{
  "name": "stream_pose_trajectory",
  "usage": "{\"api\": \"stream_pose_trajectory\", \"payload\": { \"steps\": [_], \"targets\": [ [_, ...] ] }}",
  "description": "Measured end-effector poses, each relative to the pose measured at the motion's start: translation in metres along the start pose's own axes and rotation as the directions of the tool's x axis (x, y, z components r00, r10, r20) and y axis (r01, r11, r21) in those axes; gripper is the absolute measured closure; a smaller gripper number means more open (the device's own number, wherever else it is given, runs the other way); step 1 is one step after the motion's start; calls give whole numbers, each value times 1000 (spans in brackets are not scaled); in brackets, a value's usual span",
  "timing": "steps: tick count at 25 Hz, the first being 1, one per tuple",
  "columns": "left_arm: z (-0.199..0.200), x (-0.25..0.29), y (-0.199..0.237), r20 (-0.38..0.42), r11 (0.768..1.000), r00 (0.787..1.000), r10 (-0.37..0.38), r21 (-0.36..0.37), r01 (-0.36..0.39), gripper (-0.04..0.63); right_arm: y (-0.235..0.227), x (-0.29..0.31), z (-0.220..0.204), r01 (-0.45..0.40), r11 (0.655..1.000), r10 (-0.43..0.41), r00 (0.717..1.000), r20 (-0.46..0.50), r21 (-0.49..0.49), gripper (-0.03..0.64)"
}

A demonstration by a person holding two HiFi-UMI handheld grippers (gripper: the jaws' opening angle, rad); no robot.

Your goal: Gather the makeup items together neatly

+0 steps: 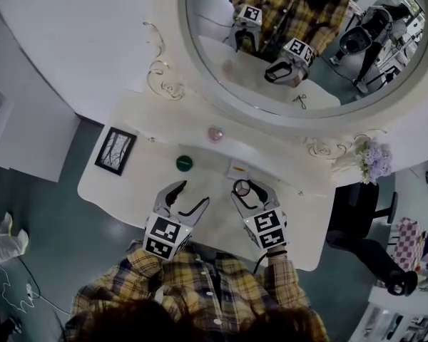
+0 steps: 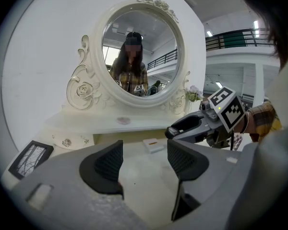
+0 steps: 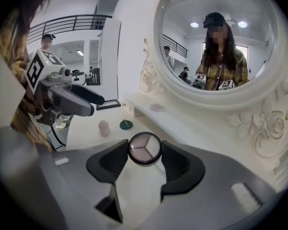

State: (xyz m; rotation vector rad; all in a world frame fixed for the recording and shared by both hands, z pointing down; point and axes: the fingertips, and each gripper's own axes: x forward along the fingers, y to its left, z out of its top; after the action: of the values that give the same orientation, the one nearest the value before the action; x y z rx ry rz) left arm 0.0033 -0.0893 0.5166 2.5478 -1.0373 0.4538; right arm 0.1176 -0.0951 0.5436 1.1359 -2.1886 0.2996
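My right gripper (image 1: 248, 189) is shut on a round black compact (image 3: 145, 148) with three pale powder shades, held upright between its pads (image 3: 175, 163) just above the white vanity table (image 1: 128, 191). The same compact (image 1: 241, 187) shows at the jaw tips in the head view. My left gripper (image 1: 194, 192) hovers beside it to the left, open with nothing between its pads (image 2: 108, 163). A dark green round item (image 1: 184, 163) lies further back on the table. A pinkish sponge (image 3: 103, 127) stands near the green item (image 3: 126, 124). A small white box (image 2: 153, 144) lies ahead of the left gripper.
A pink round item (image 1: 215, 134) rests on the raised shelf under the big round mirror (image 1: 307, 41). A black picture frame (image 1: 115, 150) lies at the table's left end. Pale flowers (image 1: 373, 157) stand at the far right. The table's front edge runs just below both grippers.
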Motion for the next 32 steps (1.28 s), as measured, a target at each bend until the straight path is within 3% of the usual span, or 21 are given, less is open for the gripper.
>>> {"api": "stream_pose_trajectory", "payload": {
  "steps": [7, 13, 22, 32],
  "targets": [
    [5, 10, -3, -2, 1000, 1000, -5, 1, 5, 314, -34, 11, 31, 32, 998, -30, 999, 33, -51, 399],
    [3, 17, -2, -8, 1000, 1000, 5, 2, -5, 314, -61, 29, 50, 47, 998, -46, 998, 50, -36, 399],
    [3, 24, 10, -22, 999, 999, 31, -18, -32, 314, -97, 60, 48, 96, 995, -96, 995, 6, -22, 399],
    [7, 33, 15, -30, 999, 999, 35, -23, -36, 314, -107, 79, 45, 75, 997, -76, 996, -41, -20, 399]
  ]
}}
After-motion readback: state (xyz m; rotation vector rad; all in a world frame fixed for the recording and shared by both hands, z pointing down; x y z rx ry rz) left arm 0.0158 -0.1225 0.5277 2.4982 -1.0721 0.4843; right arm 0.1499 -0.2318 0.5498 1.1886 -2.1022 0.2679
